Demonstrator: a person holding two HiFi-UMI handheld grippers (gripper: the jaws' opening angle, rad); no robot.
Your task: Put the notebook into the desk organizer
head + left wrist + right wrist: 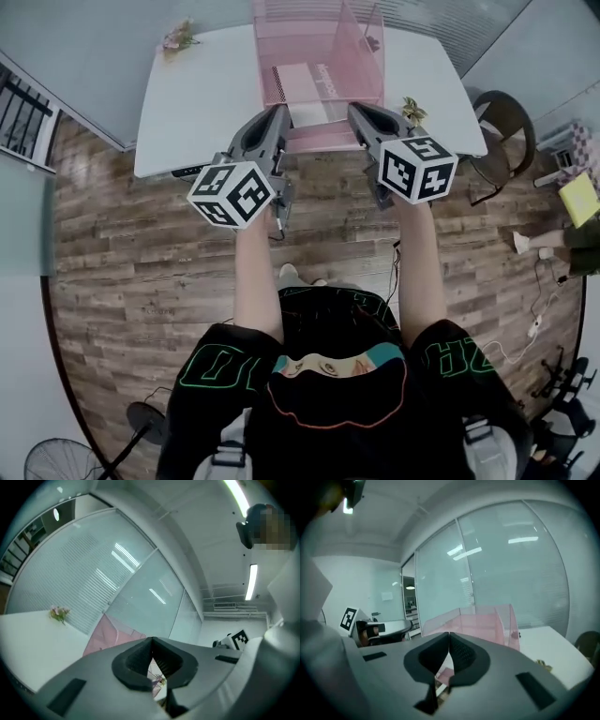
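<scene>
Left tongs (pixel 279 111), right tongs (pixel 356 111), both closed, one organizer (pixel 362 47), one notebook (pixel 305 82) inside

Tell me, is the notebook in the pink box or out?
In. The notebook lies flat inside the pink desk organizer, between its see-through walls.

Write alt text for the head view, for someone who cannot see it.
From above, a person holds the left gripper and the right gripper, both shut and empty, at the near edge of a white table. On it stands a pink see-through desk organizer, a notebook apparently lying inside.
</scene>
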